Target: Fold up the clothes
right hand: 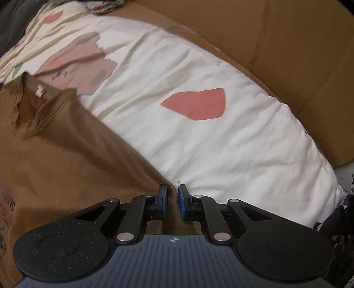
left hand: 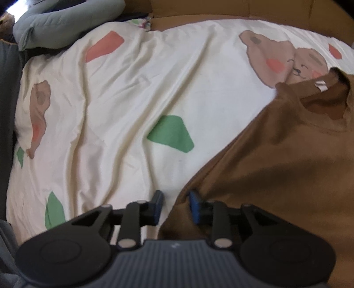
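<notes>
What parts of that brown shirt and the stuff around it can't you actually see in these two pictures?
- Shirt hem and sleeves: cut off by the frame edges and hidden behind the tongs' bodies in both views.
- Print on the shirt: right view, cut by the left edge, unreadable.
- Neck label: both views, too small and blurred to read.
- Grey garment: left view, cut by the top edge.

Cream bedsheet (left hand: 124,106) (bears, coloured patches) lies against cardboard (right hand: 298,55).

The brown shirt (right hand: 66,155) runs past the frame's left edge, its print cut off.
</notes>
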`<state>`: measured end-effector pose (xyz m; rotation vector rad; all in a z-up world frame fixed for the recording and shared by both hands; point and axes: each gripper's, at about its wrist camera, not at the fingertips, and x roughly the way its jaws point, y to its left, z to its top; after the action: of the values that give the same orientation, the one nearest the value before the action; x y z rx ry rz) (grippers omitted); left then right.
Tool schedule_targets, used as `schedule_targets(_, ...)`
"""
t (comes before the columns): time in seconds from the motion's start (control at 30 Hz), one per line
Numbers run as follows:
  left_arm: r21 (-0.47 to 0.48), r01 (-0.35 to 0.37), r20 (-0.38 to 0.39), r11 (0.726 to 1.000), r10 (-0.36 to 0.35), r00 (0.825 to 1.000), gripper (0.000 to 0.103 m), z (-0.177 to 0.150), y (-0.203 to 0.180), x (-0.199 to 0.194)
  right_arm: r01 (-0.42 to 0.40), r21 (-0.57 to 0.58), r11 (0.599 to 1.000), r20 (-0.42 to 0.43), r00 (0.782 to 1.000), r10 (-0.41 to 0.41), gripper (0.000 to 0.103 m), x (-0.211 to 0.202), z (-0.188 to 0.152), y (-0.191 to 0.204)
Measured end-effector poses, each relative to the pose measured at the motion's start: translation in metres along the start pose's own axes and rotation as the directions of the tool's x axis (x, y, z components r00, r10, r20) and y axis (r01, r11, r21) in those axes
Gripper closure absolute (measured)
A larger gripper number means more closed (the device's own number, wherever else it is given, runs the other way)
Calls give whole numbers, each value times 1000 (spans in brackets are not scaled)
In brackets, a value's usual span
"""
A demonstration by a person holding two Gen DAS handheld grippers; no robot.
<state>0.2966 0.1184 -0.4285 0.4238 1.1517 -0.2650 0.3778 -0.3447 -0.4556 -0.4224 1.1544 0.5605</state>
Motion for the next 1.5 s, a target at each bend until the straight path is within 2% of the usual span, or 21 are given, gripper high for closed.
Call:
schedule_targets(0.13, -11, 20, -14, 1000, -20, 1000, 74, 3, 3, 2, -23, -16, 1000, -24, 999, 23, 90, 1, 2, 0)
schedule_targets(0.2, -15, 32, -9, 999, -32, 999, 83, 1, 3, 2, -23, -16, 1000, -18, 1000, 22, 90, 1, 1, 1)
schedule_targets(0.27, -10, 38, -6, 999, -38, 999, 91, 1, -1, 2, -12, -27, 1000, -4, 1000, 12, 96, 1, -2, 4)
schedule_targets(0.37, 21, 13, -5, 1000, -13, 1000, 96, 2, -9, 1, 3, -23, 1000, 13, 1000, -2, 99, -1, -5, 7)
schedule_targets(0.47, 13, -11, 1, 1000, 11, 1000, 97, 2, -12, -3, 30, -21, 999, 26, 999, -30, 101, -3, -7, 12)
schedule_targets(0.6, 32, -86, 43, 996, 84, 996, 97, 2, -20, -13, 92, -47, 995, 60, 994, -90, 101, -10, -12, 22)
schedule_targets(0.7, 38, -139, 68, 990, 137, 988, 97, 1, -23, -20, 158, -49, 986, 116, 982, -152, 102, -22, -13, 25)
schedule_targets(0.87, 37, -228, 100, 973, 223, 970, 97, 5, -24, -31, 222, -50, 974, 197, 958, -208, 102, -40, -7, 33)
schedule_targets(1.07, -14, -349, 137, 937, 348, 928, 97, 15, -4, -38, 229, -54, 972, 248, 946, -209, 102, -50, 9, 44)
schedule_targets(1.2, -24, -395, 150, 918, 394, 907, 97, 26, 4, -41, 244, -62, 968, 270, 938, -220, 102, -50, 24, 50)
schedule_targets(1.5, -57, -449, 189, 892, 451, 872, 97, 62, 15, -30, 301, -46, 953, 284, 918, -276, 102, -40, 54, 44)
